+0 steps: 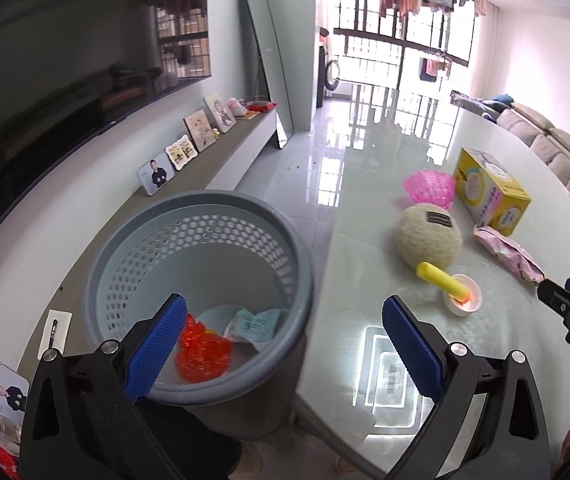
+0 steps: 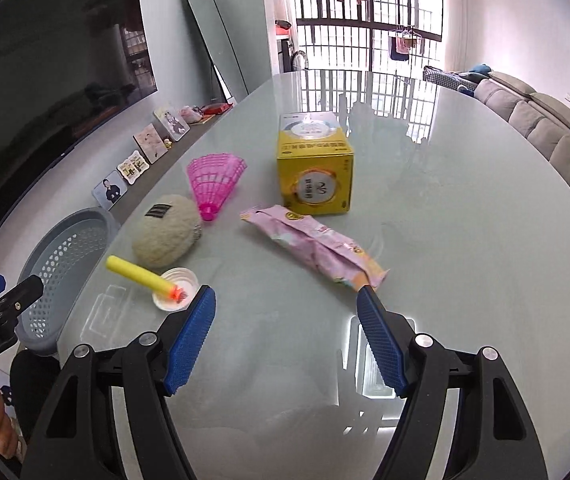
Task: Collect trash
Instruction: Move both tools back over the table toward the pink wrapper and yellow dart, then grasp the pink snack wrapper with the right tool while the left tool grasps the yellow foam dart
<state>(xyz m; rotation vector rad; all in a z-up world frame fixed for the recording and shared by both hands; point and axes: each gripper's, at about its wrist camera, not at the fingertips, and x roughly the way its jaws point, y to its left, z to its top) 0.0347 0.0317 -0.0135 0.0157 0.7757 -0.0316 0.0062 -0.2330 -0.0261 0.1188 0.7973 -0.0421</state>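
Trash sits in my gray bin (image 1: 205, 216): a red crinkly thing (image 1: 204, 354) and a small packet (image 1: 253, 323). My left tongs (image 1: 285, 340) hang wide apart over it, holding nothing. My right tongs (image 2: 287, 320) are wide apart too, near the pink wrapper (image 2: 313, 242) on the table (image 2: 465, 240).

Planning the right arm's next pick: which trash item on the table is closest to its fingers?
The pink wrapper: its near end almost touches the right gripper's fingertip, nearer than the yellow box behind it or the pink shuttlecock.
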